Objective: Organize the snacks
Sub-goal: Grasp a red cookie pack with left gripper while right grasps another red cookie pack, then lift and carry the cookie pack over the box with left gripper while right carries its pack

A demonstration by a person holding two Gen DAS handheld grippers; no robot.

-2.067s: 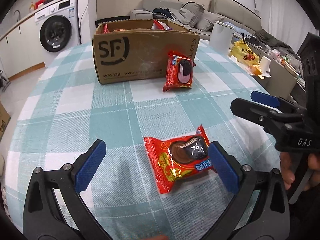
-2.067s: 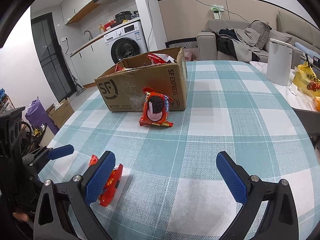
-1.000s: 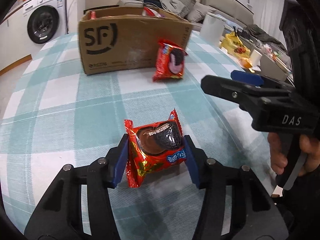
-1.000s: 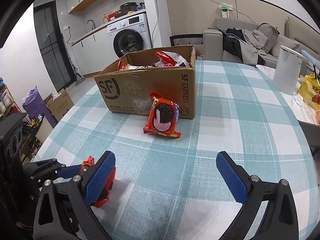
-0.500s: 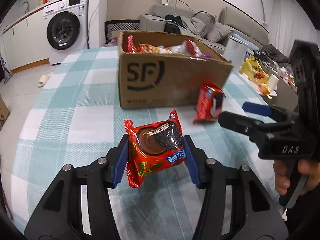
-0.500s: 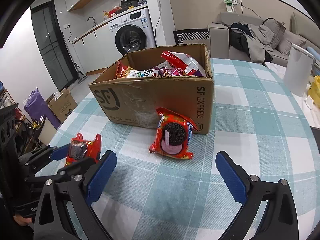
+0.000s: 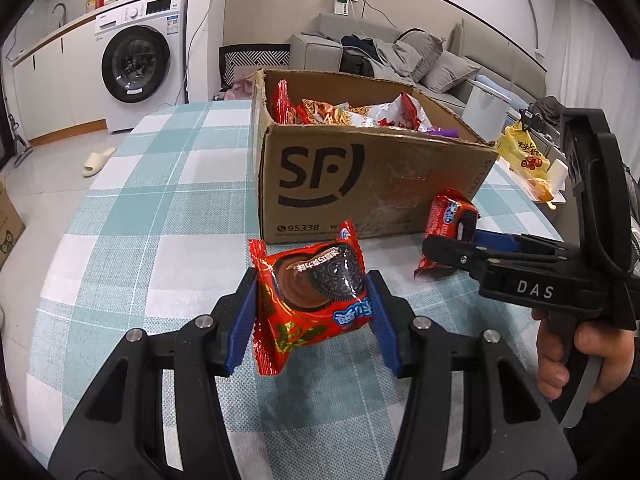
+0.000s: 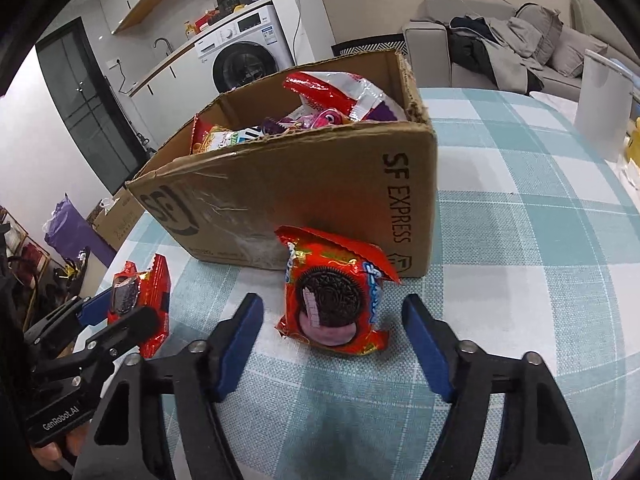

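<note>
The left gripper (image 7: 312, 316) is clenching a red chocolate-cookie pack (image 7: 310, 294), lifting it clear of the checked bench (image 7: 160, 208) just short of the cardboard box (image 7: 360, 184). The right gripper (image 8: 332, 336) is closing, its blue pads (image 8: 240, 344) flanking but not yet touching a second cookie pack (image 8: 332, 300) that is leaning against the box's near wall by its right corner. Open bench is stretching right of the box; snacks are filling the box near its rim.

Cardboard box (image 8: 304, 200) is being borne on table (image 8: 520, 240); snack packet (image 8: 334, 300) is being propped against its front; washing machine (image 7: 136, 60) behind.
</note>
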